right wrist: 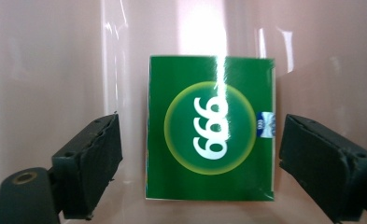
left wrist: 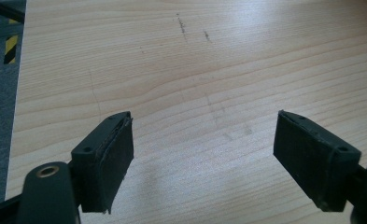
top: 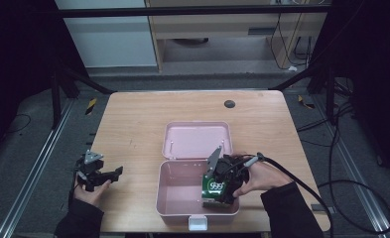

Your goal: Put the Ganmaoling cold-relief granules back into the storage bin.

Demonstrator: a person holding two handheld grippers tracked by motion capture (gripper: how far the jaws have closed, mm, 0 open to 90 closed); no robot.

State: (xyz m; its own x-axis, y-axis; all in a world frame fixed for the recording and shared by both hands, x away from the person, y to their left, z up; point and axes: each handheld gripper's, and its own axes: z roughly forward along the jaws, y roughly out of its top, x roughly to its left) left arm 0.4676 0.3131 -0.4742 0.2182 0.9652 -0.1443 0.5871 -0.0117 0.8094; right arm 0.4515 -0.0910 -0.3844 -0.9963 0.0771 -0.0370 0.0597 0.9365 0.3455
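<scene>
A person sits at a light wooden table (top: 133, 129) with a hand-held gripper in each hand. In the middle of the table stands one pink plastic box (top: 170, 198) with its hinged lid (top: 197, 139) thrown open and lying flat behind it. One small green cardboard packet (right wrist: 211, 128), printed with the white numerals 999 inside a yellow-ringed circle, lies on the pink floor at the right side of the box. The right hand-held gripper (top: 227, 186) hangs directly over the packet, inside the box; in the right gripper view its jaws stand apart on either side of the packet, not touching it. The left hand-held gripper (top: 100, 176) rests low over the bare table, well to the left of the box, with its jaws wide apart and nothing between them.

Judging by this, the packet is already placed in the box and let go. What seems left is to lift the right hand-held gripper clear and shut the lid.

Counted: one box, one packet, two hand-held grippers.
</scene>
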